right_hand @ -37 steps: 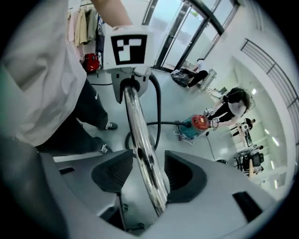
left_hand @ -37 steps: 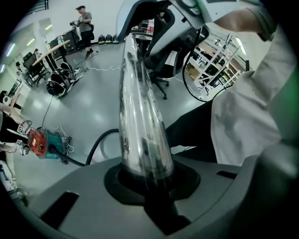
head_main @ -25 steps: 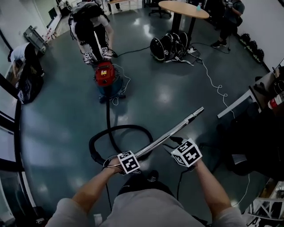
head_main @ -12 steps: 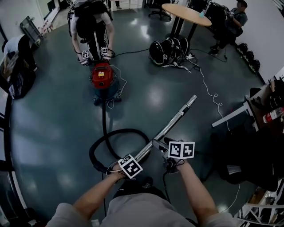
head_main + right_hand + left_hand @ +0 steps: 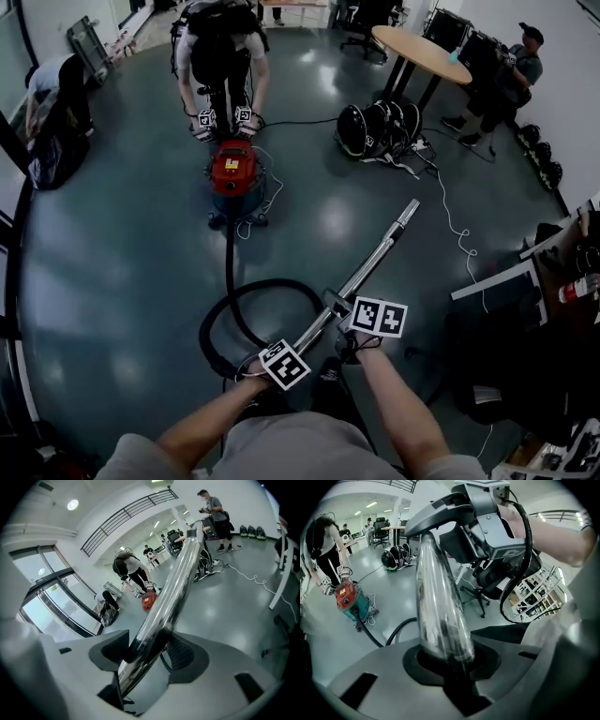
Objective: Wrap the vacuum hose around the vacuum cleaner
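While the black hose (image 5: 228, 258) runs from the red-topped vacuum cleaner (image 5: 234, 173) straight toward the camera and curls into one wide loop on the floor, its far end joins a shiny metal tube (image 5: 375, 258) held slanting up off the ground by both grippers. The left gripper (image 5: 450, 667) has its fingers clamped on the lower end of that tube, next to the loop. The right gripper (image 5: 147, 651) sits just beyond it up the tube; its jaws have just been closing, with the tube lying between them against one pad and a little gap showing at the other. The vacuum cleaner stands well apart from both grippers, out on the glossy dark grey-green floor (image 5: 122, 281) of a large open room. Another person (image 5: 220, 56) bends over it with both hands low at its top. Off to the right are a round table (image 5: 422, 52), a cluster of black rounded cases (image 5: 375, 127) and a white cable (image 5: 450, 211) trailing across the floor. Only the head view takes in the whole loop. The left gripper view shows an office chair (image 5: 476, 597) behind the right gripper's body, and the right gripper view shows a balcony railing (image 5: 126, 515) and glass doors (image 5: 56, 604).
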`<move>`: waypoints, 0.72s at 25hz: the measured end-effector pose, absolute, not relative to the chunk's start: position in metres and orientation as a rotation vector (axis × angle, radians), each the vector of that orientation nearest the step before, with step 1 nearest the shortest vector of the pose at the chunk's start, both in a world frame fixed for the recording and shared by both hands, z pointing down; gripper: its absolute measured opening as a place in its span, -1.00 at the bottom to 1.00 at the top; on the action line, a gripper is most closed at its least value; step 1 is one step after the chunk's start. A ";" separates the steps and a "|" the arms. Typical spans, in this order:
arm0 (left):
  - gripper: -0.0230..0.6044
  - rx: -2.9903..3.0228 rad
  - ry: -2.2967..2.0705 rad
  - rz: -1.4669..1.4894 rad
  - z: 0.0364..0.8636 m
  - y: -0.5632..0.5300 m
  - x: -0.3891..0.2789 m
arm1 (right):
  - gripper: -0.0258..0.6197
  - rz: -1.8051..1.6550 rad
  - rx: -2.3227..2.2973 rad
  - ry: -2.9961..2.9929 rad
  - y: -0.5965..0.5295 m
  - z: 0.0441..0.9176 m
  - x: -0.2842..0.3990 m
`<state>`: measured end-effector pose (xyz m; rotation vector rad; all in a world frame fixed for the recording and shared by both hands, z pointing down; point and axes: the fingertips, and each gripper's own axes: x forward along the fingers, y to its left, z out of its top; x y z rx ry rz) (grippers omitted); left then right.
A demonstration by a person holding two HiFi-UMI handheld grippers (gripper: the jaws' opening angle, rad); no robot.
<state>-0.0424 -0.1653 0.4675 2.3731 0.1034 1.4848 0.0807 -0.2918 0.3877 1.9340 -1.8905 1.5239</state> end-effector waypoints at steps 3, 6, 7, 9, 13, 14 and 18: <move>-0.65 2.333 0.105 1.461 0.471 -0.167 -0.020 | -0.17 1.470 1.921 -1.944 -0.309 0.380 0.092; -0.64 2.288 0.061 1.424 0.470 -0.164 0.003 | -0.24 1.438 1.853 -2.035 -0.321 0.367 0.103; -0.61 2.306 0.055 1.379 0.466 -0.162 0.019 | -0.26 1.437 1.828 -2.066 -0.323 0.363 0.109; -0.51 2.343 0.059 1.316 0.460 -0.162 0.049 | -0.29 1.436 1.781 -2.123 -0.329 0.355 0.123; -0.02 2.358 0.044 1.268 0.448 -0.177 0.076 | -0.37 1.403 1.687 -2.213 -0.345 0.343 0.152; 0.00 2.372 0.018 1.262 0.444 -0.184 0.078 | -0.39 1.388 1.652 -2.235 -0.348 0.340 0.158; 0.01 2.534 -0.165 1.281 0.407 -0.239 0.081 | -0.41 1.294 1.477 -2.314 -0.356 0.331 0.168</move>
